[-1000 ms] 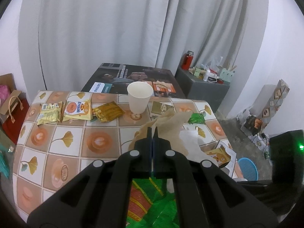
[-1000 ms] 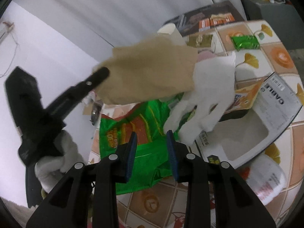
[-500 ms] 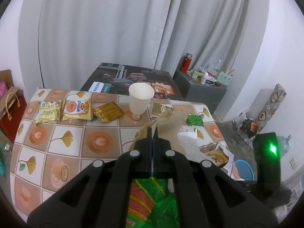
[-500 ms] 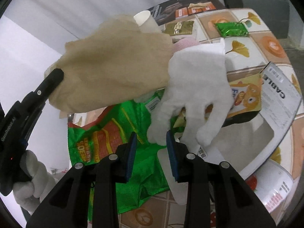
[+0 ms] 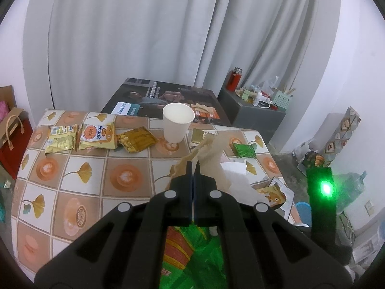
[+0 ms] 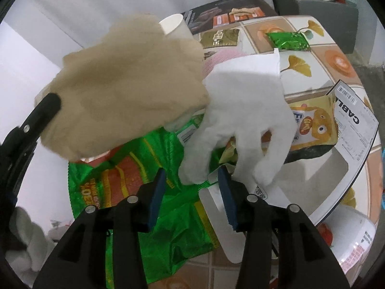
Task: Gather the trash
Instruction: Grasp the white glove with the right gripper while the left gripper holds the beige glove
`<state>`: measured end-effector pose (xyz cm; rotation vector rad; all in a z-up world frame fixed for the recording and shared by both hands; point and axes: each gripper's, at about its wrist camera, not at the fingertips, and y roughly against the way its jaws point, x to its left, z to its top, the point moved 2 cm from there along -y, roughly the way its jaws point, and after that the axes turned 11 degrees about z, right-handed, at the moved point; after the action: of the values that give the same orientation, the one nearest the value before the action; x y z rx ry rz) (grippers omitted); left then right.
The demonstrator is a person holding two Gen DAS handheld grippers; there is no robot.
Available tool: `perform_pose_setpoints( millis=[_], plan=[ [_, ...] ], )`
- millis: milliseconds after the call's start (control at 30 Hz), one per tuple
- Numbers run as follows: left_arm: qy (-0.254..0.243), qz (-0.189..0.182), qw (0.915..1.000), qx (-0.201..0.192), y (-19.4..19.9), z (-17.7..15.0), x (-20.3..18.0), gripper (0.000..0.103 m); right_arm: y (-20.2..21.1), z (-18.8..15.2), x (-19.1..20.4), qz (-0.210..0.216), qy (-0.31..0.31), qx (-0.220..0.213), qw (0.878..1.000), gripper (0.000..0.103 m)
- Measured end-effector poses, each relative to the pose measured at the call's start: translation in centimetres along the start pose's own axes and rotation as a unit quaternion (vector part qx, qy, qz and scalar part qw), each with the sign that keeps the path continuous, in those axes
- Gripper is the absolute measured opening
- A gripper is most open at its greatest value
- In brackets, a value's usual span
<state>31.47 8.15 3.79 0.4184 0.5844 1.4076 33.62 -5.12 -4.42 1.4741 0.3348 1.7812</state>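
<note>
My left gripper [image 5: 193,166] is shut on a tan crumpled paper napkin [image 5: 211,154] and holds it above the table; the napkin shows large in the right wrist view [image 6: 125,91]. A white glove [image 6: 243,115] hangs beside the napkin, its fingers dangling over a green snack bag [image 6: 144,192]. My right gripper [image 6: 191,187] is open, its fingers just below the glove's fingertips, above the green bag. A white paper cup [image 5: 178,125] stands on the table beyond.
The tiled-pattern table [image 5: 72,180] holds snack packets [image 5: 98,134], a gold wrapper [image 5: 137,142], a green sachet [image 5: 244,149], an orange snack bag [image 6: 312,125] and a white carton [image 6: 349,149]. A dark box [image 5: 166,101] and a grey side table [image 5: 255,110] stand behind.
The left gripper has lifted a little with the napkin. The right gripper has moved closer under the glove's fingers and its jaws have spread wider.
</note>
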Motion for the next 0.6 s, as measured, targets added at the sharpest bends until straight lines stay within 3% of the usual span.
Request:
perform_pose_setpoints(
  millis=[133,300,600],
  plan=[
    [0.002,-0.002,1.0,-0.001,0.3,-0.2,-0.2,0.0,-0.3,0.2,-0.6,0.003,-0.016,-0.005,1.0,0.037],
    [0.002,-0.003,1.0,-0.003,0.6,-0.3,-0.3,0.0,-0.8,0.3,-1.3,0.024,-0.036,-0.002,0.999,0.011],
    [0.016,-0.001,0.9997,-0.019,1.6,0.1,0.3,0.0,1.8,1.0,0.2,0.108,-0.005,-0.037,0.993,0.005]
  ],
)
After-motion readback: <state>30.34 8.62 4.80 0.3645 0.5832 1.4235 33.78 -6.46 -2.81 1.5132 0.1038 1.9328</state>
